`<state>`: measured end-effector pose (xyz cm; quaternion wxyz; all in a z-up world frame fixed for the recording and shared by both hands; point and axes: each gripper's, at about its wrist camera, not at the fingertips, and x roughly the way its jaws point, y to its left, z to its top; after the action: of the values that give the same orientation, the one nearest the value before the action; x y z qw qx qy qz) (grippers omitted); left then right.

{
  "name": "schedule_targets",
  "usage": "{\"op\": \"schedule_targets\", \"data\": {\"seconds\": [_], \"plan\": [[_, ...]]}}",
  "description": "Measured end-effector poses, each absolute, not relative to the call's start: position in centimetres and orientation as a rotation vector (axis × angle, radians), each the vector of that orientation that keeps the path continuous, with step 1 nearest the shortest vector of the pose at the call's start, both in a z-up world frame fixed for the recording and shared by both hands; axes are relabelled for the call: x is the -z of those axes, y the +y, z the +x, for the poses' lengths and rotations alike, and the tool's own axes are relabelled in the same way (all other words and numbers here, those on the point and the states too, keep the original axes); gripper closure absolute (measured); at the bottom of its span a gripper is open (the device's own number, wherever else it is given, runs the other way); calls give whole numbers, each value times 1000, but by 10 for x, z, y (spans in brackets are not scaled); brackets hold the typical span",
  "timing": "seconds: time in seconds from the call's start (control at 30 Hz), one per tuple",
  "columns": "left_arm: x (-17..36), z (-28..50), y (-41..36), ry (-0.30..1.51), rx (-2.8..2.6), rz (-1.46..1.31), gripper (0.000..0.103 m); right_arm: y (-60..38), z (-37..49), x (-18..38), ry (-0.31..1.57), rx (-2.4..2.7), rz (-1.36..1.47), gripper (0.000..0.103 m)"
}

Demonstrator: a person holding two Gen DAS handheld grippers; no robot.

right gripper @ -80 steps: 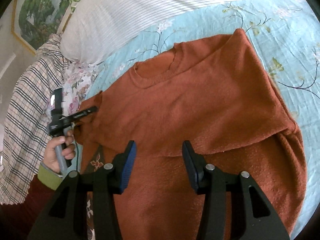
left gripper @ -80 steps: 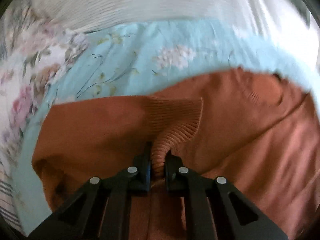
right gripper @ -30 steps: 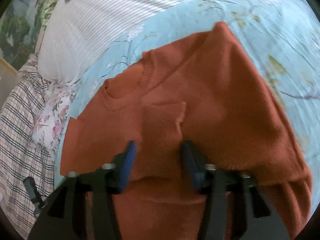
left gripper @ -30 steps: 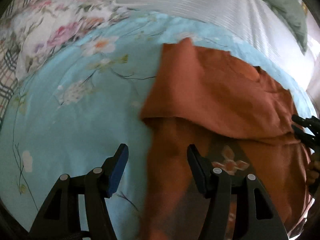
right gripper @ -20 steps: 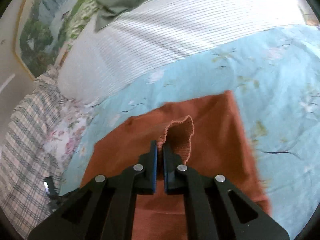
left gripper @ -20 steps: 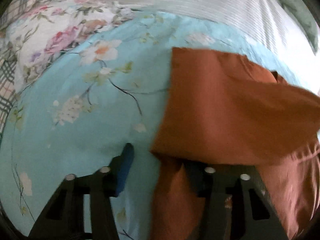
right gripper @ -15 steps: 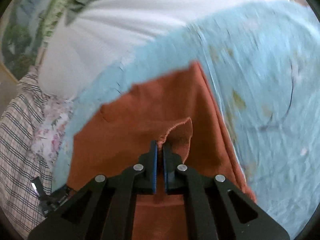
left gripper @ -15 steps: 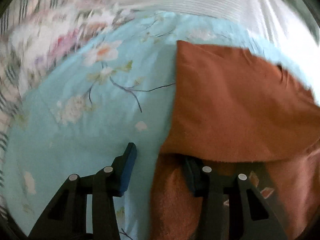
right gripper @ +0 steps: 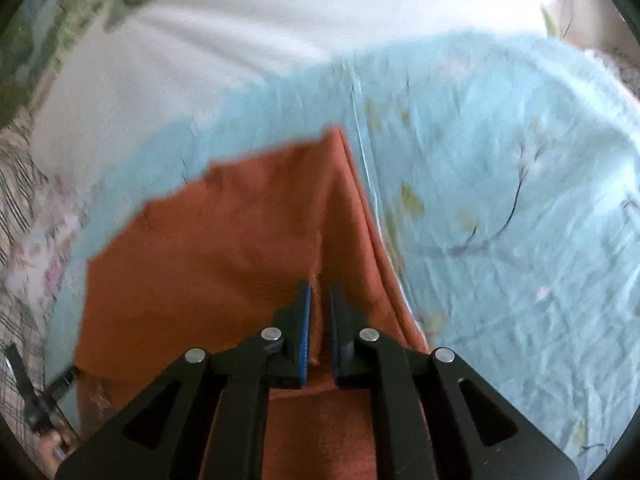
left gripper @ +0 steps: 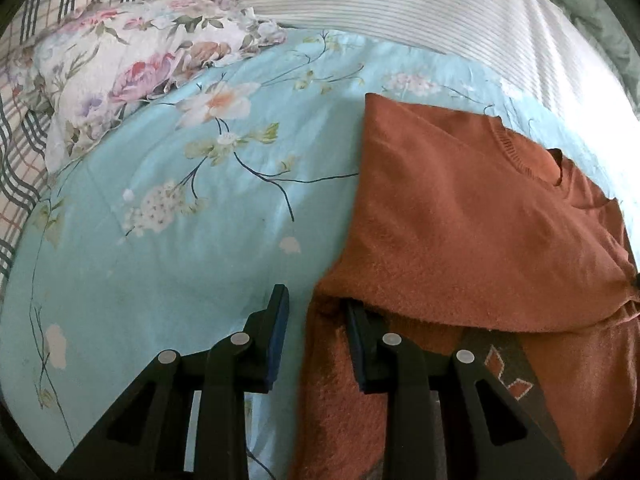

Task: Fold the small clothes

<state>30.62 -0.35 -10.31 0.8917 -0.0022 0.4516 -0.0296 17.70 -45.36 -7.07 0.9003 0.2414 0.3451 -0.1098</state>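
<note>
Left wrist view: rust-orange sweater (left gripper: 460, 220) lies partly folded on the light-blue floral bedsheet (left gripper: 180, 208).
Left gripper (left gripper: 316, 320): jaws spread wide, straddling the sweater's left edge; one finger sits on the sheet beside the sweater, the other is tucked under the folded-over flap. Nothing clamped.
Right gripper (right gripper: 318, 312): jaws nearly together, pinching a raised ridge of the sweater (right gripper: 224, 240); frame blurred.
Beyond the sweater: white striped pillow (left gripper: 400, 4), floral pillow (left gripper: 120, 68).
</note>
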Motion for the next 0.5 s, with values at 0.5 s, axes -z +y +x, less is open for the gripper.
{"op": "schedule_targets", "data": {"seconds": [0.5], "plan": [[99, 284, 11, 963, 130, 6, 54, -475, 133, 84, 789, 38, 592, 62]]}}
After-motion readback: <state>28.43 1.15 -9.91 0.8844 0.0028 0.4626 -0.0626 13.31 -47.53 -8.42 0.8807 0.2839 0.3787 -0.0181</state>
